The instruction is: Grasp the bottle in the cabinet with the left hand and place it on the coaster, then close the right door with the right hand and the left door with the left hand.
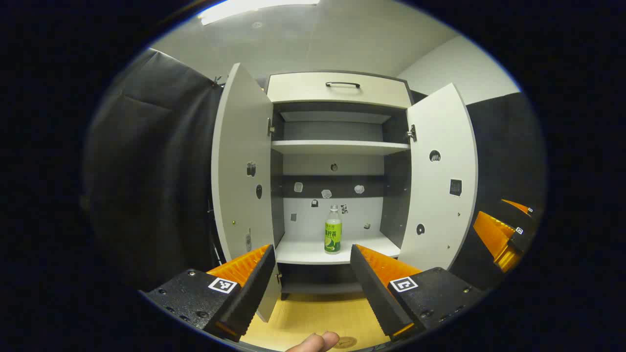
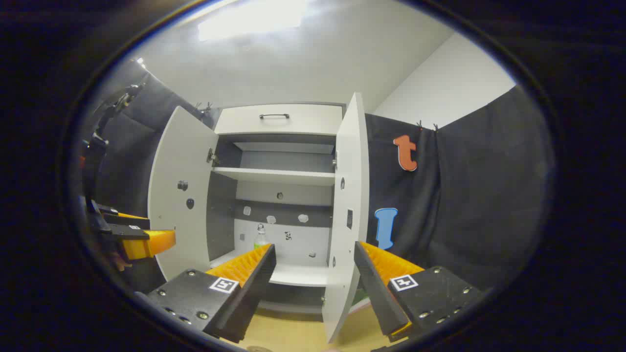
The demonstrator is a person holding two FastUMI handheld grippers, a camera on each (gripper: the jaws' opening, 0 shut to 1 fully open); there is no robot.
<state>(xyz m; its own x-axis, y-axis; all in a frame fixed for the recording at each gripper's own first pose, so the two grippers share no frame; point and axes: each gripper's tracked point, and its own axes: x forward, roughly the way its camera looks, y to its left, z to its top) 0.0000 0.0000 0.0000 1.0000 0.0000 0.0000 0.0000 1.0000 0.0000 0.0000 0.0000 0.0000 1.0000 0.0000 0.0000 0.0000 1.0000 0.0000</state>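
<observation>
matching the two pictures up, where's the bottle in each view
Left gripper view: the bottle stands centre frame on the cabinet's bottom shelf.
Right gripper view: bottle left of centre, partly behind the right gripper's finger.
Shared landmark: drawer handle.

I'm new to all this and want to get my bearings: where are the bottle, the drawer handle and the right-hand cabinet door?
bottle (image 1: 333, 236), left gripper view, on its label.
drawer handle (image 1: 343, 84), left gripper view, middle of the bar.
right door (image 1: 442, 181), left gripper view, on its inner face.
</observation>
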